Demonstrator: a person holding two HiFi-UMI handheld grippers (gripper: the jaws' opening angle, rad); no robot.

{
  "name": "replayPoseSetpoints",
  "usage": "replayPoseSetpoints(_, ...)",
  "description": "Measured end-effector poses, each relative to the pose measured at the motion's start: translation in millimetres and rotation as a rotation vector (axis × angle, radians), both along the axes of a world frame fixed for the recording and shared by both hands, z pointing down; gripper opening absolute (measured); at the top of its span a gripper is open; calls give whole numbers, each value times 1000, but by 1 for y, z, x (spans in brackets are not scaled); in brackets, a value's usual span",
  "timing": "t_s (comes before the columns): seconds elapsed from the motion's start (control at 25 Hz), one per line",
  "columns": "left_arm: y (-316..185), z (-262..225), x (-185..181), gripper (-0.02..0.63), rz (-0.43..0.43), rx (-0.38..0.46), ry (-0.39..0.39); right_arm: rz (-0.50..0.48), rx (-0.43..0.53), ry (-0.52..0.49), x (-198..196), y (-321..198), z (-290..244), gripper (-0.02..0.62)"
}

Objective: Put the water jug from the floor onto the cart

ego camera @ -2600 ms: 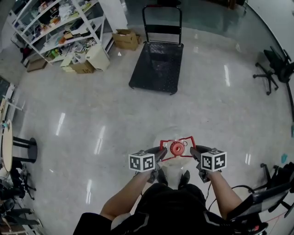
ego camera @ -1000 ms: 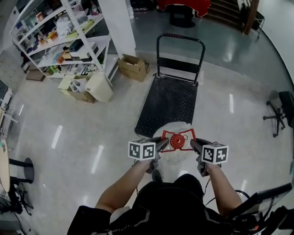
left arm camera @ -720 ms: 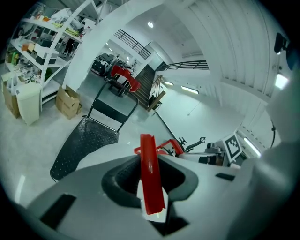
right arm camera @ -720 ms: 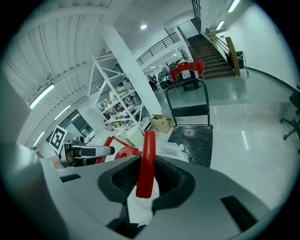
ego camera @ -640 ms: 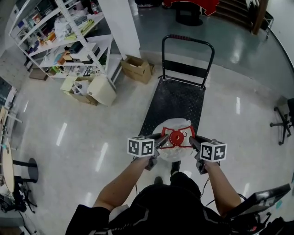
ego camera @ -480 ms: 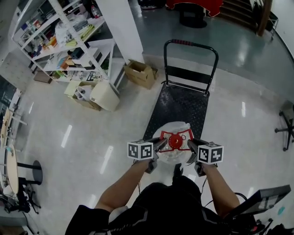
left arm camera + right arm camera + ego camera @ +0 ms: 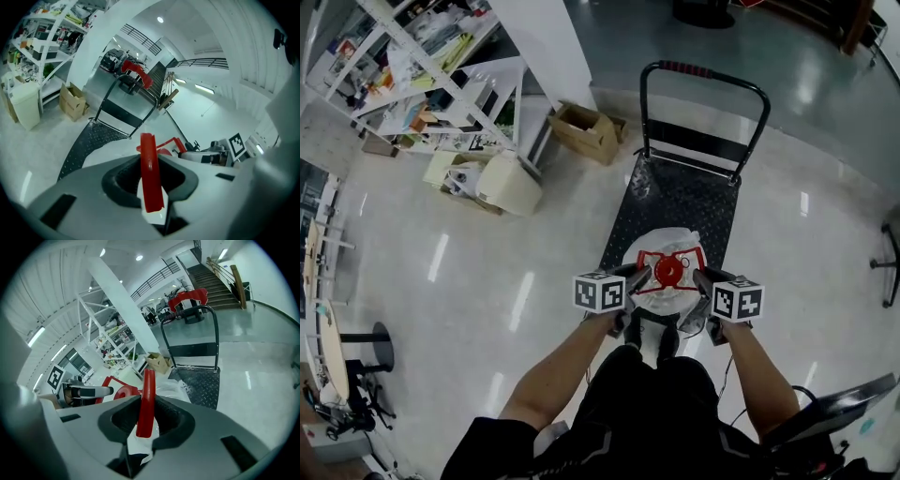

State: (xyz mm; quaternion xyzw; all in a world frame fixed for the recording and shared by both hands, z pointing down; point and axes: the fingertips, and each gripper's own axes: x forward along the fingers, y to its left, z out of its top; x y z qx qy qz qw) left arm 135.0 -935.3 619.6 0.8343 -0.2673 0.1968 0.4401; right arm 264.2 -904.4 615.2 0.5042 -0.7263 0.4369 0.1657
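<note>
A large, pale, translucent plastic water jug (image 7: 664, 292) is seen from above in the head view, round in outline, with a crinkled, film-like surface at its shoulder. A round red cap (image 7: 667, 273) is set on its neck, and a red plastic carrying handle (image 7: 649, 256) of thin, flat, angular bars is spread around the cap. The jug is hung by this handle over the near end of a black flat-bed cart (image 7: 680, 202). The cart's deck is embossed with a diamond-plate pattern, and its far end is closed off by a tall hoop of black tube with a red grip. Whether the base of the jug touches the deck cannot be told.

The left gripper (image 7: 151, 185) is closed on one flat red bar of the handle. The bar is pinched upright between the two grey moulded jaws, which are kept only a narrow way apart by its thickness. The right gripper (image 7: 146, 418) is closed in the same manner on a bar at the opposite side of the handle, and the red strip is clamped on edge in the dark hollow between its jaws. The cap and the crinkled film are seen just beyond it.

The glossy pale stone floor (image 7: 441, 281) is streaked with light reflections. A white metal shelving rack (image 7: 441, 70), brown cardboard boxes (image 7: 586, 131) and a cream boxy bin (image 7: 511, 183) are stood well apart from the cart.
</note>
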Motion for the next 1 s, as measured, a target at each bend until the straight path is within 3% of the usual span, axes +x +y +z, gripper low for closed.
replayPoseSetpoints(0.32,-60,60,10,78,54,-69,-3,49,-81,49,9,-56,54,83)
replayPoseSetpoints(0.52,-88,97,1,78,36,-104,-31,61,-96,55,0,-85,90,83)
replayPoseSetpoints(0.64,-90,122,8,78,48,-121,-46,88,-112,38,7,-84,117,83)
replayPoseSetpoints(0.84,-104,132,-1,78,23,-107,-4,104,-90,25,8,-94,125,83)
replayPoseSetpoints(1.0,-99,144,-8,78,45,-99,-54,120,-127,20,10,-86,134,83)
